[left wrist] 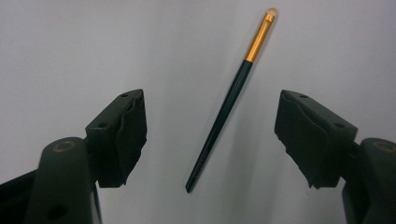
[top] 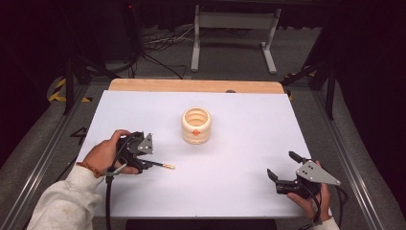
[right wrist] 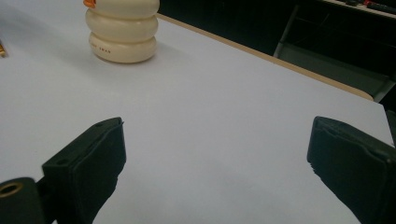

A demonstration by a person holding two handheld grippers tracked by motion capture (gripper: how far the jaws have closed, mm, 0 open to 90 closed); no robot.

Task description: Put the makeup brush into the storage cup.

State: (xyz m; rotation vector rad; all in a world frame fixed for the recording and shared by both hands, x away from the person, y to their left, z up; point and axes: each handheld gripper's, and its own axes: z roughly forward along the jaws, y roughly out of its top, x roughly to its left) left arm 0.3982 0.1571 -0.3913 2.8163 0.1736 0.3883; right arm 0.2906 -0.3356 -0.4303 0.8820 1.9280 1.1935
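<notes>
1. The left gripper (top: 146, 160) hovers over a slim makeup brush (left wrist: 227, 100) that lies flat on the white table (top: 239, 182). Its fingers (left wrist: 122, 135) stand wide apart on either side of the dark handle, and neither pad touches it, so nothing is held.

2. The brush lies slanted between the pads rather than square to them. If the fingers close like this, one pad would probably meet the handle first and swing or roll it, so the grip could land off-centre or miss.

3. The handle is thin and sits flush on the table. Pads that come down too high may close above it; pads that come down too low may scrape the surface and push the brush away.

4. The handle tapers to a narrow dark end, while the gold ferrule (left wrist: 259, 38) and pale tip are the thicker end. A pinch near the narrow end would likely let the heavier end droop or slip out on lifting.

5. The cream ribbed holder (top: 196, 125) stands upright well apart from the brush, towards the middle of the table. It looks light, so a brush brought in at a slant could catch its rim and tip it.

6. The right gripper (top: 282, 168) rests near the table's right front corner, fingers wide and empty, too far from the holder to steady it.

7. Writing: a small dark line of print sits low on the holder's bottom ring (right wrist: 102, 47), too small to read. There is faint marking near the handle's narrow end, also illegible. An orange mark sits on the holder's side.
</notes>
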